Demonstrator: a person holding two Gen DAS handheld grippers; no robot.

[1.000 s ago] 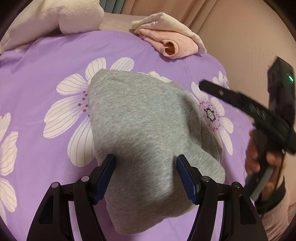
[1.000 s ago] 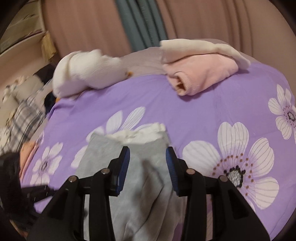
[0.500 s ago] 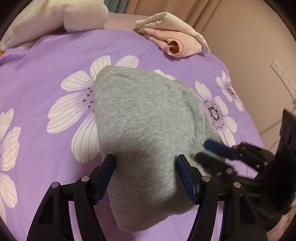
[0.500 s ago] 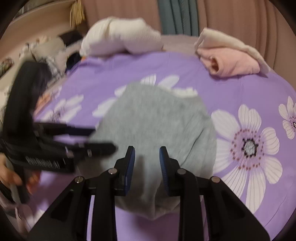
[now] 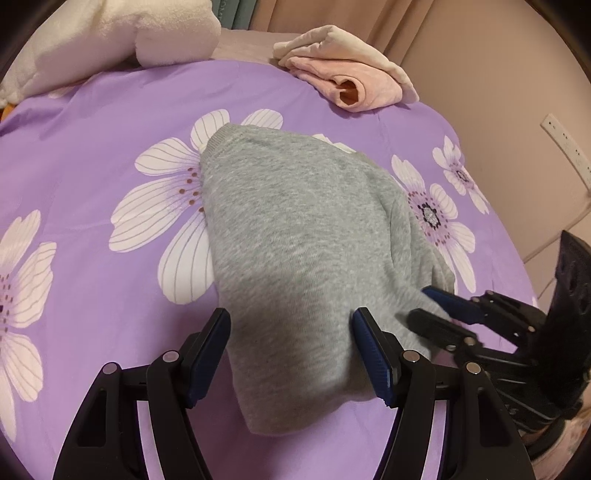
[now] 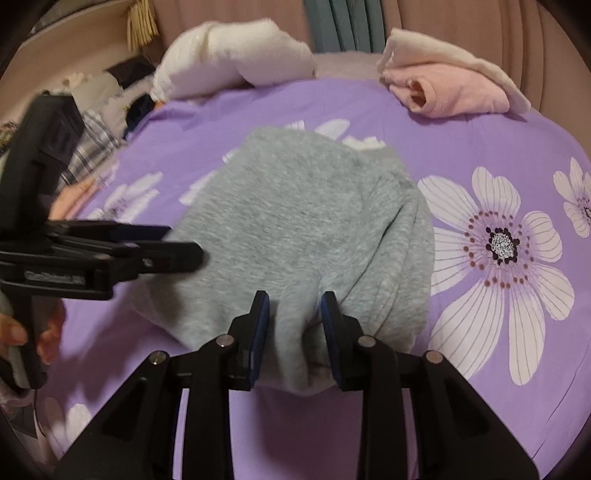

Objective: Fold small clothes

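While we look down the left wrist view, our left claw (image 5: 291, 354) stands spread wide over the near end of the grey sweater (image 5: 303, 236), its blue pads either side of the cloth with a gap showing at the left pad, so we judge it is gripping nothing. The sweater lies folded on the bed (image 5: 92, 122), on the purple flowered cover, and its long axis runs away from this claw toward the far left. Our right claw (image 5: 436, 308) comes in from the right at the garment's near right corner. A folded pink garment (image 5: 351, 85) and a white pillow (image 5: 122, 33) sit well apart at the far edge. From the right wrist view, our right claw (image 6: 291, 332) has a raised ridge of grey sweater (image 6: 295, 221) bunched between its pads; the jaws are opening slightly, yet the cloth there looks pinched. The left claw (image 6: 181, 242) reaches in from the left, over the garment's left edge. The near hem lies straight ahead of and under both claws, the right one already on it, so we judge the coming fold would carry that hem away from us along the long axis, with the right hand nearer the work.
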